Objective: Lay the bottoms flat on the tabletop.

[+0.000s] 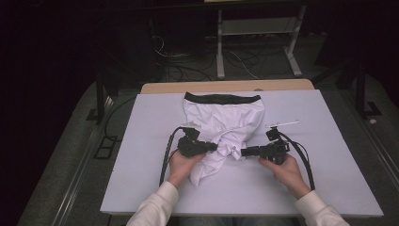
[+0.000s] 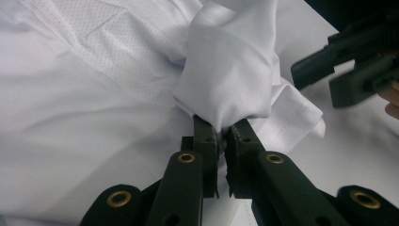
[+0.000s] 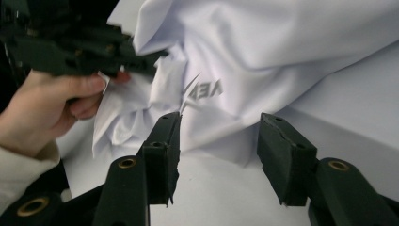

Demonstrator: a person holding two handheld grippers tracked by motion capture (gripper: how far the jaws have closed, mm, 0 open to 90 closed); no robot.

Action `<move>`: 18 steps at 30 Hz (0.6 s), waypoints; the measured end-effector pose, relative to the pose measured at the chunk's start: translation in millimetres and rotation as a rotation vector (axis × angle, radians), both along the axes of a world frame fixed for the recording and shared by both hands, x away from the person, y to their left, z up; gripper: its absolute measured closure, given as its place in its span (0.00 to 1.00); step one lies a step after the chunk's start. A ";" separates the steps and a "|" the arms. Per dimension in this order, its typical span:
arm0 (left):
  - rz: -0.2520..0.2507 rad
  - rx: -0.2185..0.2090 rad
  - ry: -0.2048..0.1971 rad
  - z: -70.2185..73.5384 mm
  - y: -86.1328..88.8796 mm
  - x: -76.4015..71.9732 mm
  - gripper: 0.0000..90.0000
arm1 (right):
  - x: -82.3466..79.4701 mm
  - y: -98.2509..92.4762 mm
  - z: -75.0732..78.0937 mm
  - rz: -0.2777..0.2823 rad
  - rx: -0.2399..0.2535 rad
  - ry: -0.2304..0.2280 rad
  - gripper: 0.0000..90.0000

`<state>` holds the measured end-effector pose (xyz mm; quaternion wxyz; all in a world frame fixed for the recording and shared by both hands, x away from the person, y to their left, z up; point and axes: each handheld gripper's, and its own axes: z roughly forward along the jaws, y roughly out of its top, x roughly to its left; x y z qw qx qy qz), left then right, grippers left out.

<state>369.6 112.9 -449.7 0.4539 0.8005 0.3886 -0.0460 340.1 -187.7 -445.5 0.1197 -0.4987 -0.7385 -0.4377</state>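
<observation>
A person's sleeved forearms reach in over the near edge of a white bench (image 1: 141,188), a gripper in each hand. The left gripper (image 1: 212,147) has its fingers (image 2: 206,141) pressed together on a bunched fold of a white garment (image 1: 226,123), pinching the cloth. The right gripper (image 1: 244,152) points at that bunch from the other side, its fingers (image 3: 162,155) spread apart, close to the fabric but not gripping it. The garment lies mid-bench, crumpled where the grippers meet and spreading flat beyond them to a dark waistband (image 1: 222,98) at its far end. Grey lettering (image 3: 203,90) shows on the cloth.
</observation>
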 end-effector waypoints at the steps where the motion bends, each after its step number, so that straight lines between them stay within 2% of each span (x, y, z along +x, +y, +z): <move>1: 0.001 -0.001 0.004 -0.7 0.3 0.6 0.93 | -0.9 3.0 -0.2 0.018 -0.013 -0.004 0.52; 4: 0.009 0.000 0.023 -3.3 1.5 2.8 0.92 | -4.4 10.1 -0.9 0.069 -0.075 -0.034 0.47; 8: 0.021 -0.009 0.038 -6.4 3.7 6.6 0.92 | -7.5 14.3 -2.1 0.119 -0.135 -0.066 0.45; 12: 0.029 -0.025 0.055 -8.8 3.7 9.0 0.92 | -6.2 19.3 -4.8 0.136 -0.190 -0.095 0.48; 14: 0.028 -0.028 0.060 -9.1 3.3 10.0 0.92 | -1.7 22.8 -7.6 0.128 -0.212 -0.108 0.57; 15: 0.026 -0.027 0.059 -9.3 3.1 10.5 0.92 | 0.1 24.1 -8.3 0.125 -0.216 -0.109 0.65; 16: 0.027 -0.028 0.060 -9.2 3.0 10.6 0.92 | 2.5 25.1 -9.2 0.125 -0.212 -0.110 0.77; 18: 0.027 -0.037 0.059 -8.8 3.0 10.5 0.92 | 6.8 23.7 -10.6 0.116 -0.166 -0.081 0.94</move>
